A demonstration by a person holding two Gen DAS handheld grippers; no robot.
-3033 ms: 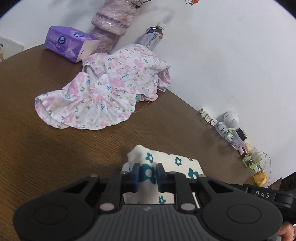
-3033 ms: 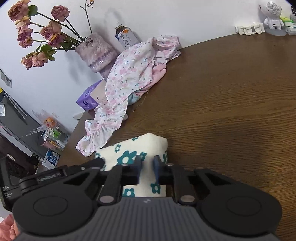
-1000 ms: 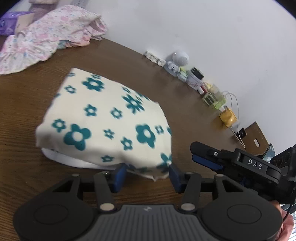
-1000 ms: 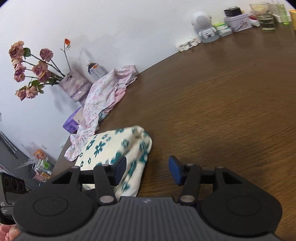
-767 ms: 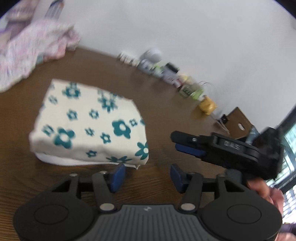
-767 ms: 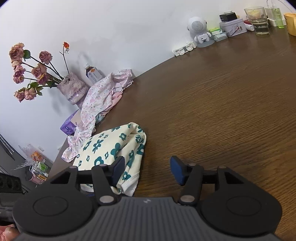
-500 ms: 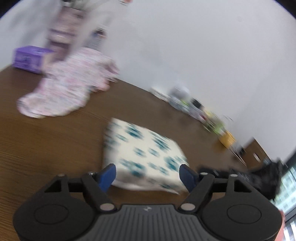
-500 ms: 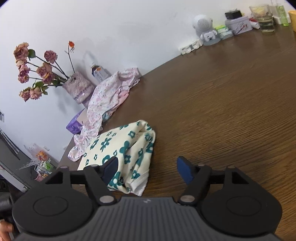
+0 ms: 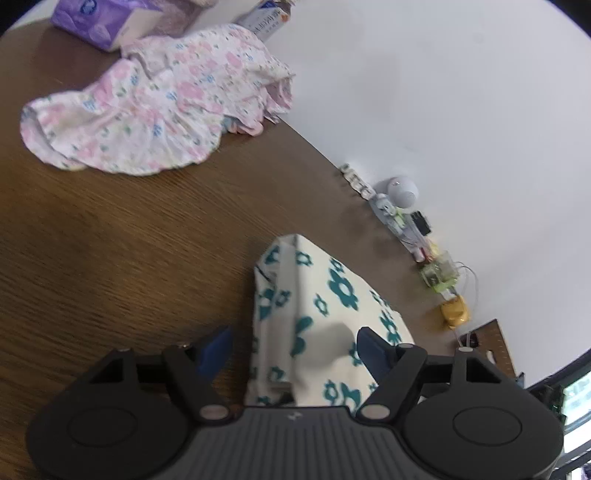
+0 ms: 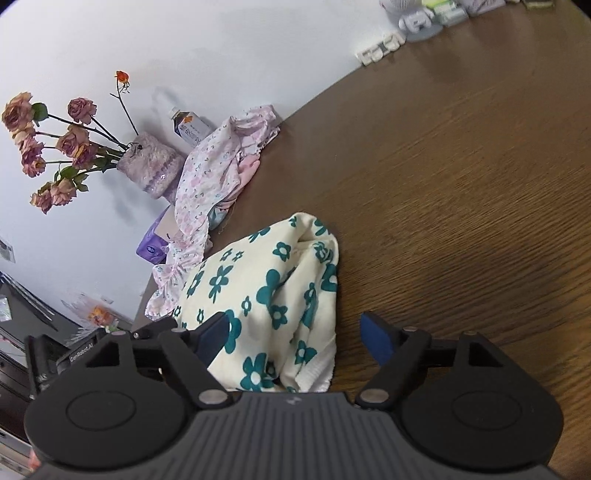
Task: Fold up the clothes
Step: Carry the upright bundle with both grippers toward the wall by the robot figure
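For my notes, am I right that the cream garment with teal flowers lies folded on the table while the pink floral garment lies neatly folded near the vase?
Not quite. The pink floral garment is a crumpled, unfolded heap, as the right wrist view shows. The cream garment with teal flowers does lie folded on the table, and the heap is near the vase.

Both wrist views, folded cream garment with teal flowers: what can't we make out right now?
- Folded cream garment with teal flowers: near edge hidden behind the left gripper body, left wrist view.
- Same garment, right wrist view: its lower left part is covered by the right gripper.
- Pink floral garment: motion blur smears its folds; what lies beneath is hidden.
- Small clutter by the wall: too small to identify.
- Purple tissue pack: cut off by the frame edge.
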